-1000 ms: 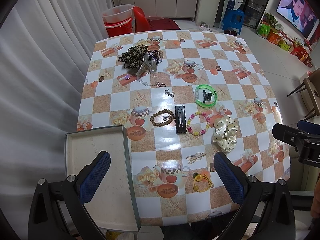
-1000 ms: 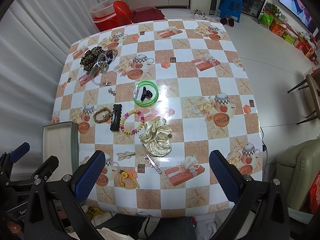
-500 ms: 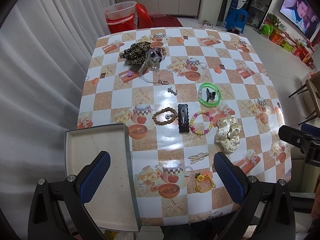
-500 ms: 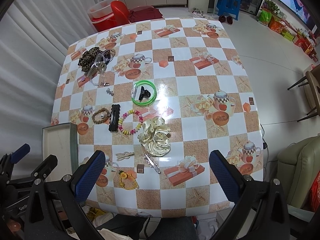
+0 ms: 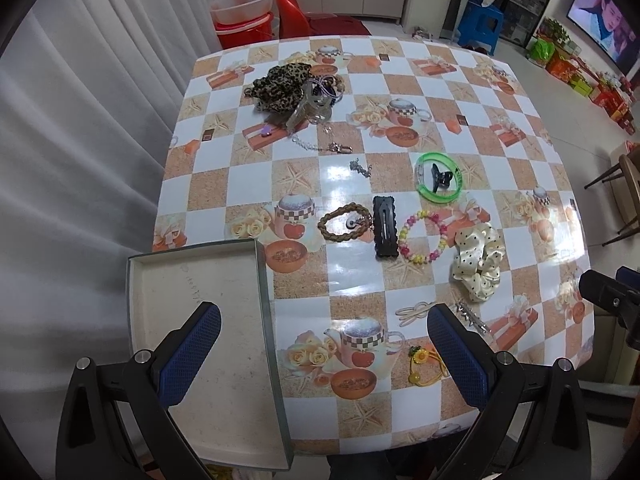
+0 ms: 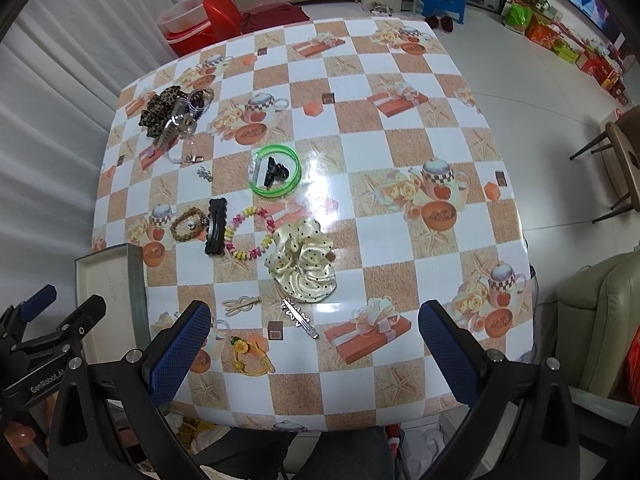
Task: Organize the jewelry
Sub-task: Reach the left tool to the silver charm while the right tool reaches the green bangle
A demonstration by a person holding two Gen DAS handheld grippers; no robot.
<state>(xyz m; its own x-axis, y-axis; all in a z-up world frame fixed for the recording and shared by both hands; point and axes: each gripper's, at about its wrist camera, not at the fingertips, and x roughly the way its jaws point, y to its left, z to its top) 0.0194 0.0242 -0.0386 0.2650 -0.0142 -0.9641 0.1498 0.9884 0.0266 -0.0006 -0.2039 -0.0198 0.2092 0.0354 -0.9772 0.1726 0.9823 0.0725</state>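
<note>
Jewelry lies scattered on the checked table (image 5: pixel 400 288). A shallow grey box (image 5: pixel 160 276) sits at the near left corner. Near the middle are a brown braided bracelet (image 5: pixel 346 222), a black hair clip (image 5: pixel 385 226), a coloured bead bracelet (image 5: pixel 422 235), a cream dotted scrunchie (image 5: pixel 478 262) and a green bangle (image 5: pixel 439 177) with a black claw clip inside. A yellow flower tie (image 5: pixel 424 364), a beige clip (image 5: pixel 414 312) and a silver clip (image 6: pixel 299 317) lie near the front edge. My left gripper (image 5: pixel 324 354) is open above the box edge. My right gripper (image 6: pixel 314 354) is open above the front edge.
A leopard scrunchie (image 5: pixel 280 86) with a pile of chains and clips lies at the far left of the table. White curtains hang on the left. A red chair and basin (image 5: pixel 244 20) stand beyond the table. A beige sofa (image 6: pixel 600 320) is at the right.
Both grippers have drifted slightly, so the table appears a little shifted. Nothing on the table has moved, and both grippers stay open.
</note>
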